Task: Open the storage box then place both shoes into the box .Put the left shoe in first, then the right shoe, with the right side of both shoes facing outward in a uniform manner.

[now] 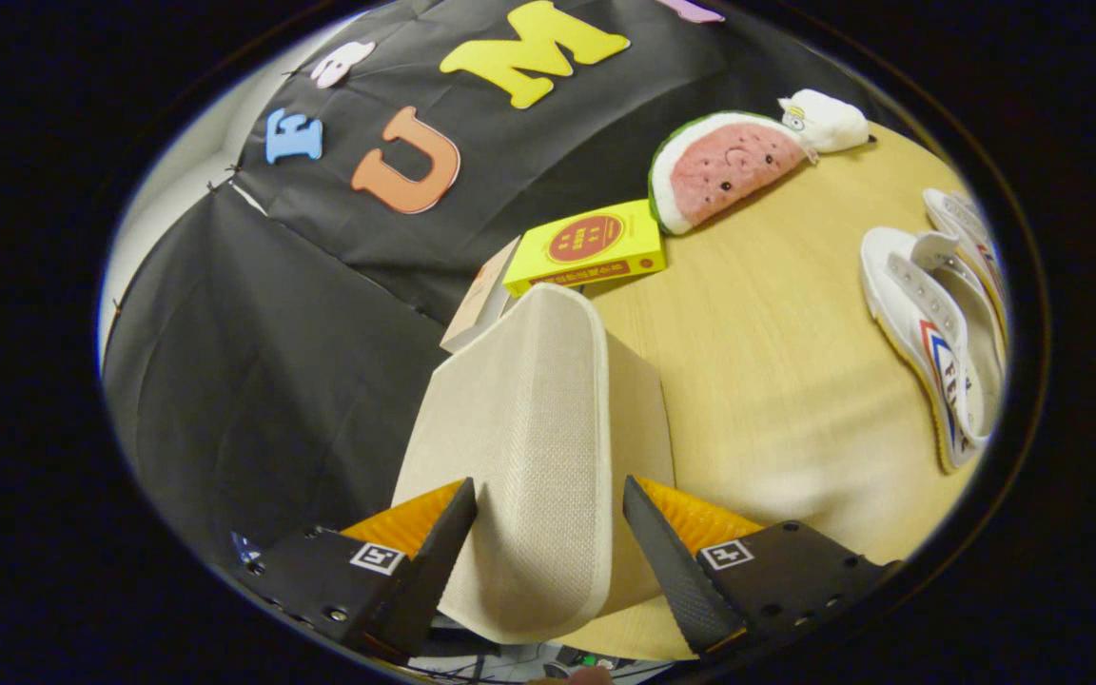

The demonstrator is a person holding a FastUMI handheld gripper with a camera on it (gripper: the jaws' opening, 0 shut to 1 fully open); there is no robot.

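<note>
The gripper has its two fingers spread wide apart. Between them stands the lid of the cream woven cloth storage box. The lid is lifted up on its edge, and the fingers sit on each side of it. I cannot tell if the left finger touches it. The right finger looks a little way off, so the gripper is not squeezing the lid.

The step now looks like opening the box. To do it well, the fingers should close on the lid's edge, hold it firmly, and swing it all the way back so it stays open. The cloth is soft and may bend or flop shut, so go slow.

Just beyond the box lie a pale flat box and a yellow flat box with a red circle. Try not to bump them. Farther on rest a plush watermelon slice toy and a small white plush toy, touching each other.

Off to the right, well apart from the box, the two white canvas shoes with red and blue stripes lie side by side on the light wooden table. They are not in the box yet.
</note>
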